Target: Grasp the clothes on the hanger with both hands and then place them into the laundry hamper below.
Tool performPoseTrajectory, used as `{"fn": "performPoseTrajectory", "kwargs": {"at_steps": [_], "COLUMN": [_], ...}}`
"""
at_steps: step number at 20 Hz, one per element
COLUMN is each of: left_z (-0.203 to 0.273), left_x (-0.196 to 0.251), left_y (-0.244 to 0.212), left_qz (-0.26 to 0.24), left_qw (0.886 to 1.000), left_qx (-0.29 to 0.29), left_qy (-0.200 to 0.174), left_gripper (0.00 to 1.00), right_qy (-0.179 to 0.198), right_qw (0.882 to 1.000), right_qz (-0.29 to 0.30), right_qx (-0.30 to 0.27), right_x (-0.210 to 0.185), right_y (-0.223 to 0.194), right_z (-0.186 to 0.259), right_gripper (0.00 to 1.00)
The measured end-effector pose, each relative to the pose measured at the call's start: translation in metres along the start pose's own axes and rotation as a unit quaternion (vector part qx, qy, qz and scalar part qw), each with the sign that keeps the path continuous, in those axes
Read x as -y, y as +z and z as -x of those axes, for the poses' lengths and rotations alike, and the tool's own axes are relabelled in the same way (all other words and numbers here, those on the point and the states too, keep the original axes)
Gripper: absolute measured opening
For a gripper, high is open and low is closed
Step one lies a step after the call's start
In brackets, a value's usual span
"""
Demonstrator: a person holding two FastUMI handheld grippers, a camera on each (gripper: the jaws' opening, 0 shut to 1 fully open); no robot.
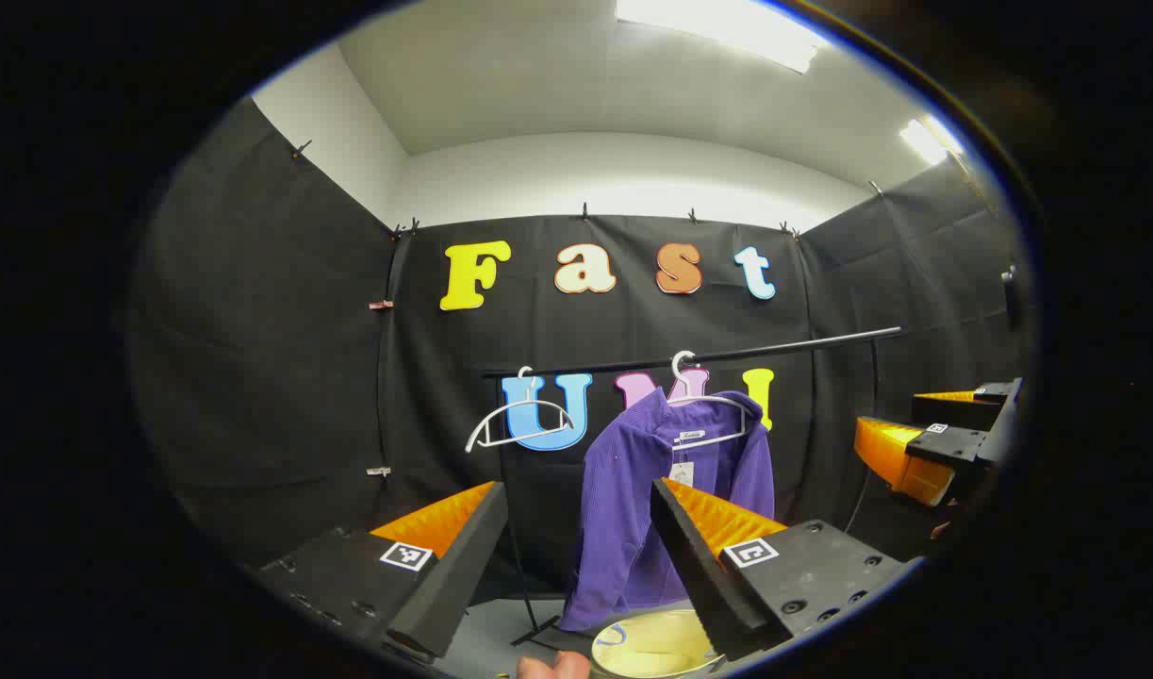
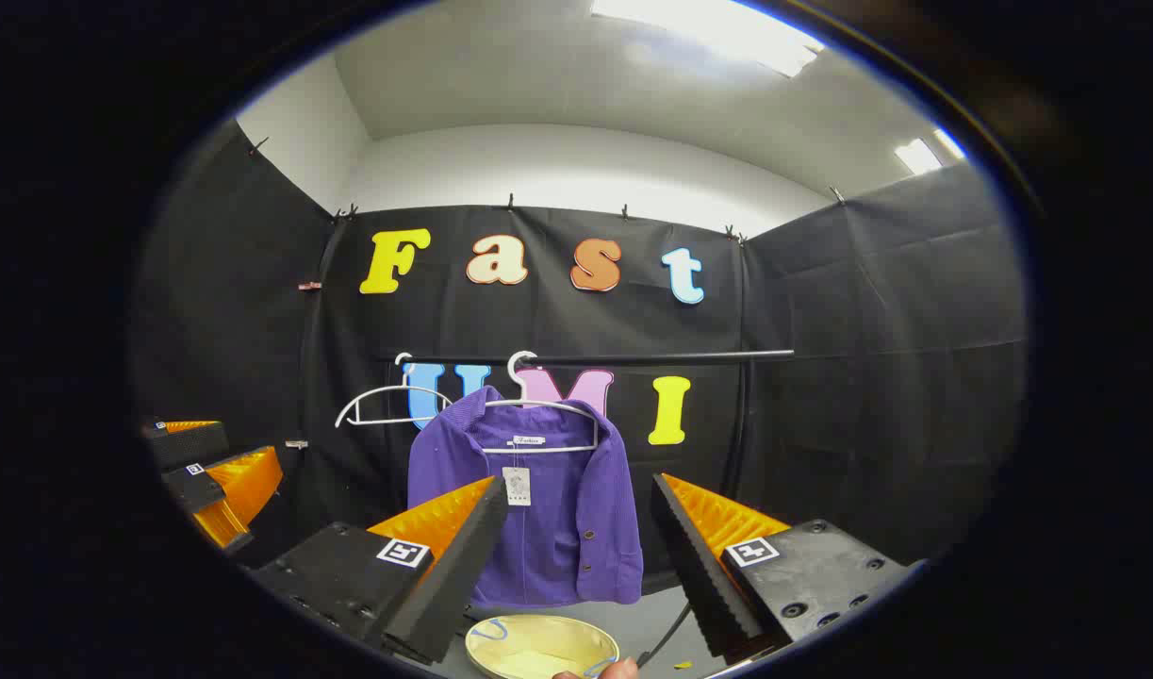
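Observation:
A purple jacket (image 1: 633,500) hangs on a white hanger (image 1: 722,404) from a black rail (image 1: 727,356); in the right gripper view the jacket (image 2: 557,528) faces me with a tag at the collar. A pale yellow hamper (image 1: 651,649) stands on the floor below it, also seen as the hamper (image 2: 538,649). My left gripper (image 1: 574,490) is open, well short of the jacket, with nothing between its fingers. My right gripper (image 2: 578,483) is open too, its fingers framing the jacket from a distance. The right gripper (image 1: 920,429) shows far right, the left gripper (image 2: 208,462) far left.
An empty white hanger (image 1: 519,424) hangs left of the jacket on the same rail (image 2: 633,358); it appears again as the empty hanger (image 2: 387,407). The rail's stand foot (image 1: 538,627) rests on the grey floor beside the hamper. Black cloth walls enclose the booth.

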State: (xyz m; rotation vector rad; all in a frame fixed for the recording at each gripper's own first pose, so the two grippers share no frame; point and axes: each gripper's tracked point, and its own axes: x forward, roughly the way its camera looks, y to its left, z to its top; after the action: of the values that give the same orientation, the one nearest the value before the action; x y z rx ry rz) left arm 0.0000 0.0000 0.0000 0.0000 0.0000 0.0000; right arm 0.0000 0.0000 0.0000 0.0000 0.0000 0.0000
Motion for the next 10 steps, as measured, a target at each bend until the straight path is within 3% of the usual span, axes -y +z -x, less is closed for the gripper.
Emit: {"fn": "performPoseTrajectory", "kwargs": {"at_steps": [10], "left_z": [0.007], "left_x": [-0.004], "left_y": [0.001], "left_qz": [-0.007], "left_qw": [1.0], "left_qx": [0.002], "left_qy": [0.004], "left_gripper": [0.96], "right_qy": [0.001], "right_qw": [1.0], "right_qz": [0.003], "right_qx": [-0.001], "right_x": [-0.002], "right_y": [0.001], "right_z": [0.007], "right_gripper": [0.98]}}
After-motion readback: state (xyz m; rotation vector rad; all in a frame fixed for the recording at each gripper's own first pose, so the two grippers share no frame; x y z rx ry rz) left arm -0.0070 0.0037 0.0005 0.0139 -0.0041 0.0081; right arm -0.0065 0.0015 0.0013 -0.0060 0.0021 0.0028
